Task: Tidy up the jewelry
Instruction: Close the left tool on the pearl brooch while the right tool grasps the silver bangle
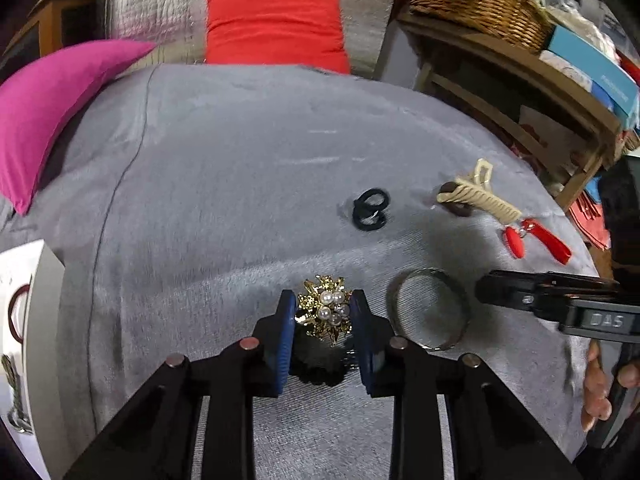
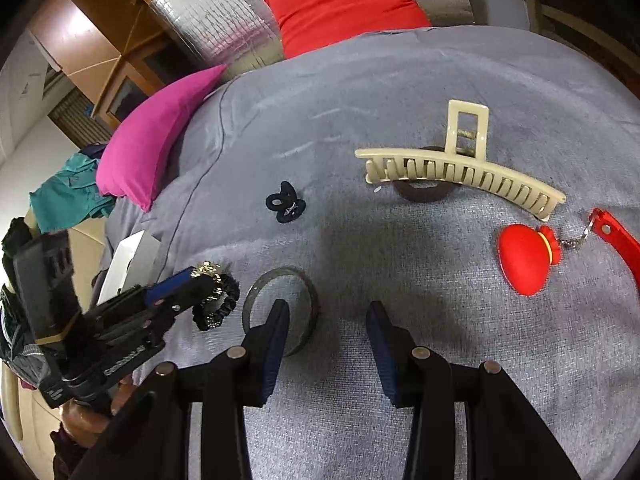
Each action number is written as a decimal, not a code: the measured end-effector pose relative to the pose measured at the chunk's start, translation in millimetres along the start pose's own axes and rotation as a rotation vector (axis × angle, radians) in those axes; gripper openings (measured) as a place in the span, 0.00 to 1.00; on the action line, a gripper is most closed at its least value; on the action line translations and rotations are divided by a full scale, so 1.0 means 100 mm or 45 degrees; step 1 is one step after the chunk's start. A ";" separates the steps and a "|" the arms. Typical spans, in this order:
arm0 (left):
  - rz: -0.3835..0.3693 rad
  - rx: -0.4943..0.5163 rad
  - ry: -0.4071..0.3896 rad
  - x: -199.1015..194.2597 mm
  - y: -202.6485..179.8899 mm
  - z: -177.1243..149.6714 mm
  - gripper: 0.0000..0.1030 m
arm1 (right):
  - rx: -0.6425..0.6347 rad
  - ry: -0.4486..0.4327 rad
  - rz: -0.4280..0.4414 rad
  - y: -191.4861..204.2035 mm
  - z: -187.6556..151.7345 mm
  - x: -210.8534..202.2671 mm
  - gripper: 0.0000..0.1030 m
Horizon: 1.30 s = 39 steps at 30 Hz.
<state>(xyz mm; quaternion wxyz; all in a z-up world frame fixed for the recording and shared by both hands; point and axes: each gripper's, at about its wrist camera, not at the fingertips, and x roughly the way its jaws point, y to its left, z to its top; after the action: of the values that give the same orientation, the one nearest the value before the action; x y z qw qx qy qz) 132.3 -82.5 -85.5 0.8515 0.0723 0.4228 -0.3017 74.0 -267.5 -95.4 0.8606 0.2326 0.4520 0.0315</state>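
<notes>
My left gripper (image 1: 324, 314) is down on the grey blanket (image 1: 224, 184), and its blue pads stand narrow on either side of the gold-and-pearl brooch (image 1: 326, 310), pressing its edges; a black scrunchie (image 1: 320, 368) sits under the brooch, between my fingers. In the right wrist view the same gripper (image 2: 192, 280) comes in from the left edge with the scrunchie (image 2: 214, 306) bunched at its tip.

Just right of the brooch lies the bangle (image 1: 428, 308), flat on the blanket. My right gripper (image 2: 328, 320) hangs over it with its jaws about half apart and nothing between them; its left pad (image 2: 276, 344) overlaps the bangle's (image 2: 280, 308) near rim, though I cannot tell if it touches.

Beyond the bangle and a little to the left is a pair of small black hair ties (image 2: 285, 202). Beyond the bangle and to the right, the cream claw clip (image 2: 460, 172) lies across a brown hair tie (image 2: 420, 194). Further right of the bangle is the red keyring (image 2: 524, 258) with its strap (image 2: 618, 240).

At the blanket's far edge lean a pink cushion (image 1: 52, 108) and a red cushion (image 1: 276, 30).
</notes>
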 end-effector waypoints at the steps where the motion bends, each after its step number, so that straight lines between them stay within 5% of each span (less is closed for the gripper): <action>1: -0.004 0.008 -0.012 -0.03 -0.01 0.01 0.28 | -0.002 0.000 0.001 0.00 0.00 0.00 0.45; 7: -0.024 -0.054 -0.067 -0.22 0.14 0.05 0.28 | -0.045 0.001 -0.013 0.06 -0.02 0.03 0.52; 14: 0.041 -0.122 -0.079 -0.31 0.35 0.02 0.28 | -0.221 -0.034 -0.194 0.30 -0.09 0.15 0.50; 17: 0.055 -0.118 -0.068 -0.30 0.35 0.01 0.28 | -0.364 -0.062 -0.368 0.45 -0.15 0.23 0.35; 20: 0.051 -0.120 -0.067 -0.30 0.36 0.00 0.28 | -0.428 -0.077 -0.433 0.49 -0.18 0.26 0.27; 22: 0.053 -0.118 -0.066 -0.30 0.34 0.01 0.28 | -0.441 -0.091 -0.464 0.48 -0.18 0.24 0.11; 39: 0.056 -0.108 -0.077 -0.35 0.26 0.00 0.28 | -0.167 -0.157 -0.239 0.14 0.00 -0.15 0.03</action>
<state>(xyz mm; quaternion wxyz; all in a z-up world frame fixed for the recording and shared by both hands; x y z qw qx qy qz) 131.5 -45.3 -61.7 0.8726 0.0365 0.4077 -0.2667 67.8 -259.0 -77.8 0.8993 0.1341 0.4149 -0.0340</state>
